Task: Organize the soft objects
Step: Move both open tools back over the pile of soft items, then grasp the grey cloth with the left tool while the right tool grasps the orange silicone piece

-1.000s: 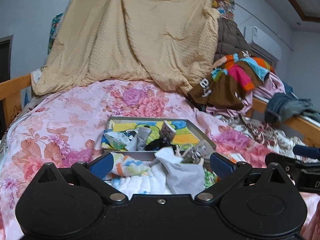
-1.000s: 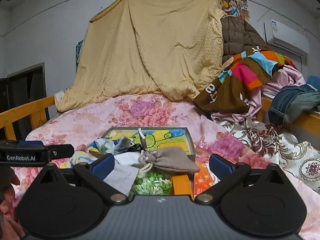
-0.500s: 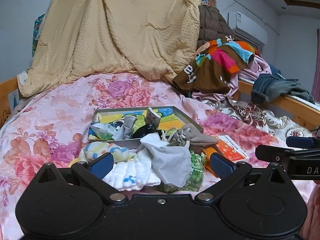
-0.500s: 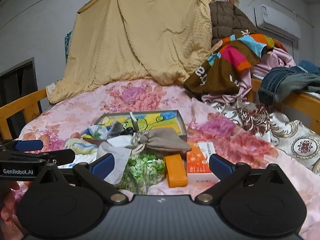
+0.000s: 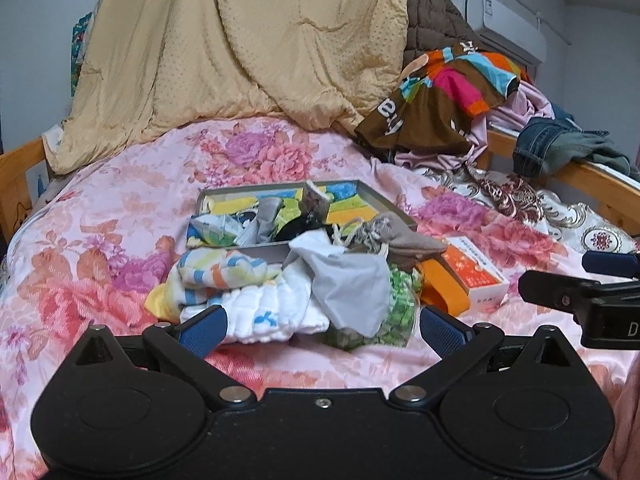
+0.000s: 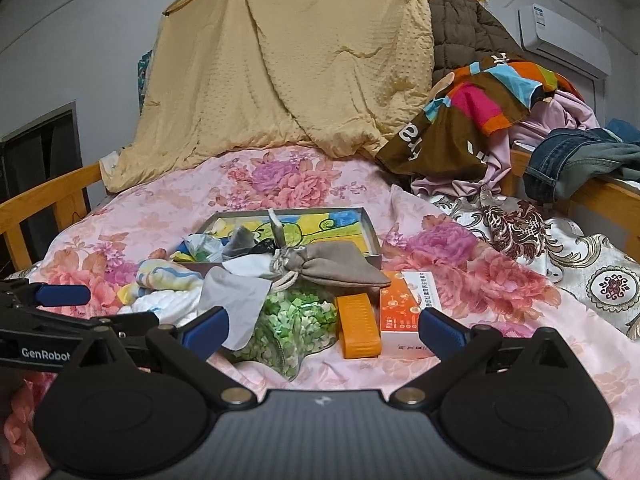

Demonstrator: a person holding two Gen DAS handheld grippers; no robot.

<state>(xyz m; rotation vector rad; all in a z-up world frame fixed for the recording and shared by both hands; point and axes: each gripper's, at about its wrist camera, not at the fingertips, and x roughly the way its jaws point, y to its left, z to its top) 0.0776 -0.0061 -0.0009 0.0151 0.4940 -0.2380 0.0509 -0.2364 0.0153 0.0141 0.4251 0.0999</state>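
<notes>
A heap of soft things lies on the floral bedspread in front of a shallow grey box [image 5: 224, 194] [image 6: 370, 236]. In the heap are a striped cloth [image 5: 212, 274], a white quilted cloth [image 5: 272, 308], a pale grey cloth [image 5: 350, 288] [image 6: 236, 296], a beige drawstring pouch [image 5: 404, 236] [image 6: 332, 266] and a clear bag of green bits [image 5: 394, 312] [image 6: 292, 320]. More small cloths lie inside the box. My left gripper [image 5: 320, 326] is open just short of the heap, nothing between its fingers. My right gripper [image 6: 323, 326] is open too, before the green bag.
An orange bar [image 6: 358, 330] and an orange-and-white carton [image 6: 408, 308] lie right of the heap. A tan blanket [image 5: 240, 48] hangs behind, and piled clothes [image 5: 444, 96] with jeans [image 6: 568, 160] fill the right. Wooden bed rails [image 6: 44, 200] run along both sides.
Both grippers have drawn back from the heap, so more of the bedspread, the orange bar and the carton now show. Nothing was taken hold of.
</notes>
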